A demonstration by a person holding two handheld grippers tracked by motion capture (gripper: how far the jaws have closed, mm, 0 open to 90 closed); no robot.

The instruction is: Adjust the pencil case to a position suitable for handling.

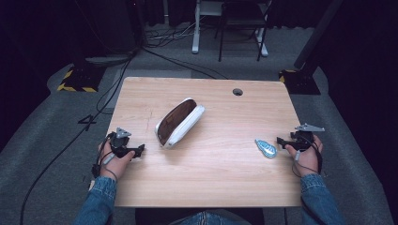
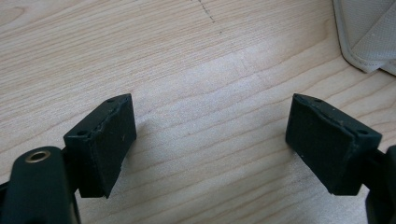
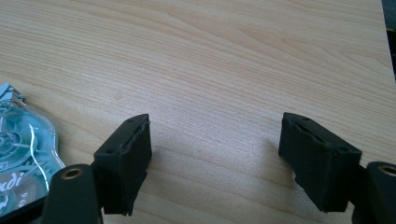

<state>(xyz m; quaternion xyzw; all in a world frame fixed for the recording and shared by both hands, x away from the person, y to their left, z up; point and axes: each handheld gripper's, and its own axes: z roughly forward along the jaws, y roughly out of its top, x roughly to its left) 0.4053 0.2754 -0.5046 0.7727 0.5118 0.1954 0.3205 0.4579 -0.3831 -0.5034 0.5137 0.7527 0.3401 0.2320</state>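
A white pouch with a brown inside lies slanted at the middle of the wooden table. Its pale fabric corner shows at the top right of the left gripper view. My left gripper rests near the table's left edge, pointing toward the pouch and apart from it; its jaws stand open over bare wood. A small blue-and-silver packet lies flat at the right. My right gripper sits just right of it, open and holding nothing, with the packet beside its left jaw.
A round cable hole sits near the table's far edge. Behind the table stand a white desk leg and a dark chair. Cables run over the grey floor at the left.
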